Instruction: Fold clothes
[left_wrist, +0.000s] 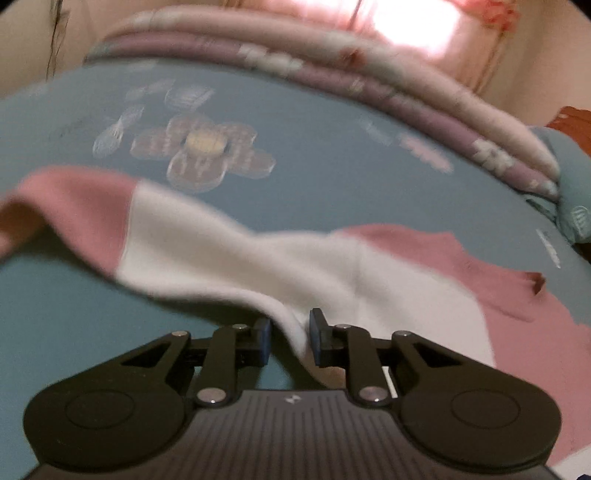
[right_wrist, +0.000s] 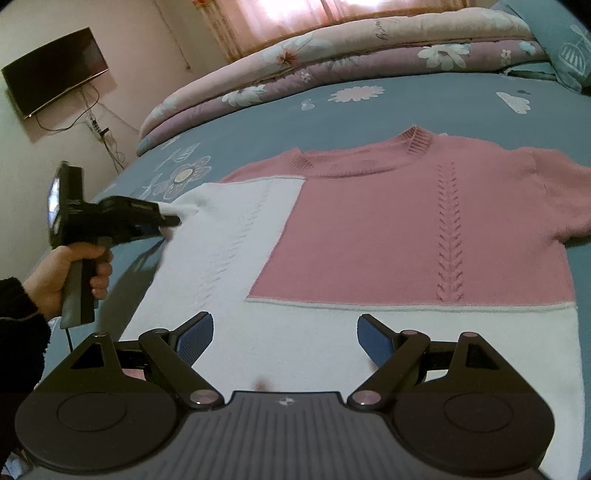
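A pink and white knitted sweater (right_wrist: 388, 229) lies face up on the blue bedsheet (right_wrist: 424, 107), its neck toward the far side. My left gripper (right_wrist: 173, 218) is at the sweater's left edge, shut on a raised fold of white fabric. In the left wrist view that fold (left_wrist: 291, 328) fills the gap between the blue pads of the left gripper (left_wrist: 289, 332). The sleeve with its pink end (left_wrist: 74, 206) trails off to the left, blurred. My right gripper (right_wrist: 284, 339) stands open just above the white hem, with nothing between its fingers.
A folded floral quilt (right_wrist: 332, 62) lies along the far side of the bed, with a blue pillow (right_wrist: 565, 48) at the far right. A wall-mounted TV (right_wrist: 55, 70) and cables hang to the left. A person's hand (right_wrist: 55, 273) in a dark sleeve holds the left gripper's handle.
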